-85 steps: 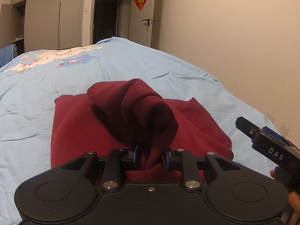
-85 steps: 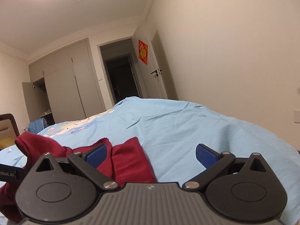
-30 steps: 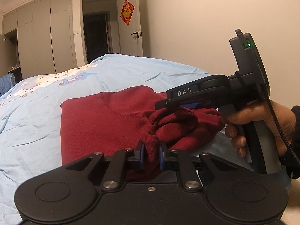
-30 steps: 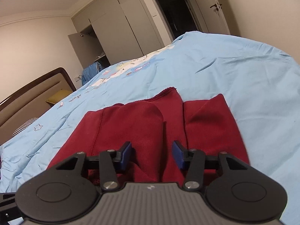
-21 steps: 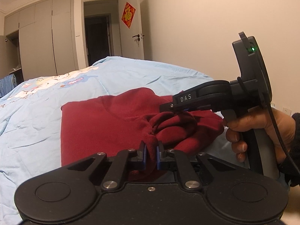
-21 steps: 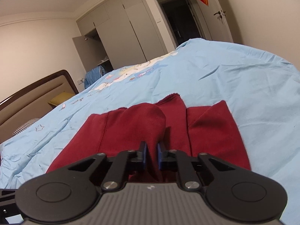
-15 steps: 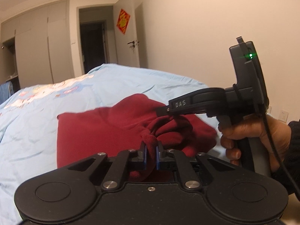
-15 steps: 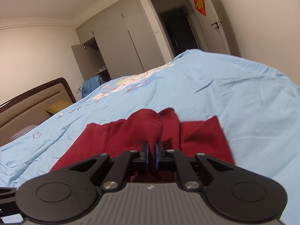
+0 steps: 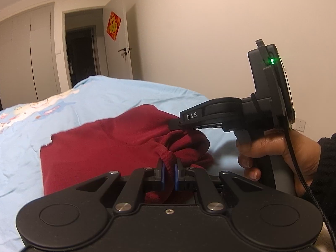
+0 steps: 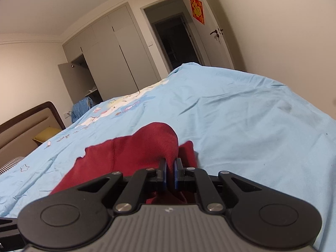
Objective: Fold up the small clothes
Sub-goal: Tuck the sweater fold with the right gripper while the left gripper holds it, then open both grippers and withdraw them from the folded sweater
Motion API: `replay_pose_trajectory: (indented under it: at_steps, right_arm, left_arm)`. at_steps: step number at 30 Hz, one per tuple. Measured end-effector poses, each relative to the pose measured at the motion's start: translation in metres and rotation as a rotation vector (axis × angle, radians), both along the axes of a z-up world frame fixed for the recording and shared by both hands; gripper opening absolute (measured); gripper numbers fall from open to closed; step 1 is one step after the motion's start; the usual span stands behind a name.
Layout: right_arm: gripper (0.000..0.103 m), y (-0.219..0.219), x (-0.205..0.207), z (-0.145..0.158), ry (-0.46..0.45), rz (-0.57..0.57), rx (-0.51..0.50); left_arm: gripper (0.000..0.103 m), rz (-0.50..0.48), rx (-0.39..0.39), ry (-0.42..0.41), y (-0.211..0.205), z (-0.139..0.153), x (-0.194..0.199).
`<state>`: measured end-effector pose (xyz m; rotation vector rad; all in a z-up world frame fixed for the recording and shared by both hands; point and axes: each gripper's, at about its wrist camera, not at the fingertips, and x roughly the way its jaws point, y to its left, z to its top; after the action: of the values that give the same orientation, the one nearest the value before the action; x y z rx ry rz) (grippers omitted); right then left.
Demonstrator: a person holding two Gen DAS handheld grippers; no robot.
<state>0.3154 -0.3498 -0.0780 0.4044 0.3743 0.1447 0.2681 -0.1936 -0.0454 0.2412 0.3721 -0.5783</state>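
**Both grippers clamped on the red garment**

Left gripper [image 9: 169,173]: blue pads closed tight on a bunched, ribbed fold of the dark red garment [image 9: 109,147], cloth pinched between them and rising in a twisted ridge just ahead of the fingertips. Right gripper [image 10: 169,175]: pads likewise pressed together on a raised hump of the same red cloth, fabric pulled up into a rounded peak in front of it.

Garment spread on the light blue bedsheet [image 9: 105,96], far part lying flat, near right part gathered and lifted where the two grippers meet it. In the left wrist view, right gripper seen side-on, its black body marked "DAS", tip buried in the red folds, held by a hand [image 9: 277,153] in a dark sleeve [image 9: 325,168], with a green light glowing on the upright unit above and a black cable hanging down past the wrist.

Beyond the bed: an open dark doorway [image 10: 176,42], a red diamond-shaped decoration [image 10: 197,10] on the door beside it, pale wardrobe doors [image 10: 109,58], a brown headboard [image 10: 27,124] at left, a plain beige wall at right.
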Motion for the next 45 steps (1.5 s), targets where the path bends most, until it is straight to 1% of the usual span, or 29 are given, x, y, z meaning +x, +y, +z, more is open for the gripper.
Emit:
replay_pose_trajectory:
  at_steps: [6, 10, 17, 21, 22, 23, 24, 25, 26, 27, 28, 29, 30, 31, 32, 33, 34, 35, 36, 39, 42, 45]
  right_arm:
    - [0.008, 0.003, -0.007, -0.004, -0.013, -0.037, 0.012]
    - [0.008, 0.002, -0.008, -0.008, 0.005, -0.041, 0.018]
    - [0.010, 0.003, -0.011, -0.005, 0.010, -0.039, -0.003]
    - [0.013, 0.003, -0.014, -0.002, 0.010, -0.057, -0.026]
    - [0.014, 0.002, -0.015, -0.001, 0.008, -0.062, -0.032]
    - [0.015, 0.002, -0.017, 0.000, 0.005, -0.067, -0.039]
    - [0.017, 0.002, -0.019, 0.001, 0.003, -0.072, -0.047]
    - [0.020, 0.003, -0.021, 0.002, 0.001, -0.077, -0.057]
    - [0.029, 0.002, -0.024, 0.004, -0.003, -0.081, -0.070]
    - [0.037, 0.002, -0.026, 0.005, -0.006, -0.084, -0.083]
    - [0.041, 0.003, -0.029, 0.006, -0.008, -0.087, -0.096]
    - [0.046, 0.002, -0.032, 0.007, -0.011, -0.088, -0.111]
    - [0.051, 0.003, -0.035, 0.008, -0.012, -0.090, -0.127]
    - [0.054, 0.003, -0.038, 0.009, -0.013, -0.091, -0.145]
    - [0.061, 0.004, -0.040, 0.009, -0.014, -0.091, -0.162]
    - [0.067, 0.005, -0.043, 0.010, -0.015, -0.089, -0.183]
    - [0.069, 0.008, -0.045, 0.010, -0.016, -0.084, -0.205]
    - [0.074, 0.009, -0.047, 0.010, -0.016, -0.074, -0.231]
    - [0.079, 0.011, -0.048, 0.010, -0.016, -0.064, -0.255]
    - [0.088, 0.018, -0.051, 0.011, -0.016, -0.031, -0.329]
    - [0.088, 0.023, -0.052, 0.010, -0.003, -0.006, -0.378]
    - [0.088, 0.025, -0.050, 0.014, 0.003, 0.012, -0.424]
  left_arm:
    - [0.008, -0.009, -0.005, 0.008, -0.005, -0.001, 0.003]
    - [0.008, -0.014, -0.012, 0.026, -0.001, -0.005, 0.009]
    - [0.010, 0.001, -0.068, 0.062, 0.011, -0.002, 0.021]
    - [0.013, 0.008, -0.102, 0.083, 0.014, -0.002, 0.021]
    - [0.016, 0.007, -0.113, 0.090, 0.016, -0.001, 0.021]
    - [0.020, 0.010, -0.124, 0.095, 0.017, -0.001, 0.022]
    - [0.024, 0.016, -0.139, 0.098, 0.018, 0.000, 0.023]
    - [0.037, 0.019, -0.152, 0.102, 0.021, 0.001, 0.023]
    - [0.050, 0.025, -0.167, 0.103, 0.024, 0.002, 0.023]
    - [0.057, 0.032, -0.182, 0.103, 0.027, 0.002, 0.022]
    - [0.067, 0.042, -0.202, 0.107, 0.032, 0.003, 0.022]
    - [0.073, 0.054, -0.224, 0.113, 0.037, 0.005, 0.022]
    - [0.076, 0.068, -0.250, 0.120, 0.043, 0.006, 0.023]
    - [0.081, 0.082, -0.275, 0.126, 0.049, 0.008, 0.023]
    - [0.087, 0.100, -0.302, 0.129, 0.056, 0.010, 0.023]
    - [0.089, 0.123, -0.323, 0.127, 0.063, 0.011, 0.024]
    - [0.095, 0.152, -0.337, 0.122, 0.069, 0.013, 0.024]
    - [0.100, 0.186, -0.347, 0.113, 0.075, 0.014, 0.025]
    - [0.100, 0.220, -0.353, 0.105, 0.081, 0.015, 0.026]
    - [0.102, 0.313, -0.355, 0.108, 0.100, 0.013, 0.031]
    - [0.102, 0.396, -0.353, 0.143, 0.115, 0.009, 0.038]
    - [0.102, 0.444, -0.364, 0.197, 0.128, 0.002, 0.043]
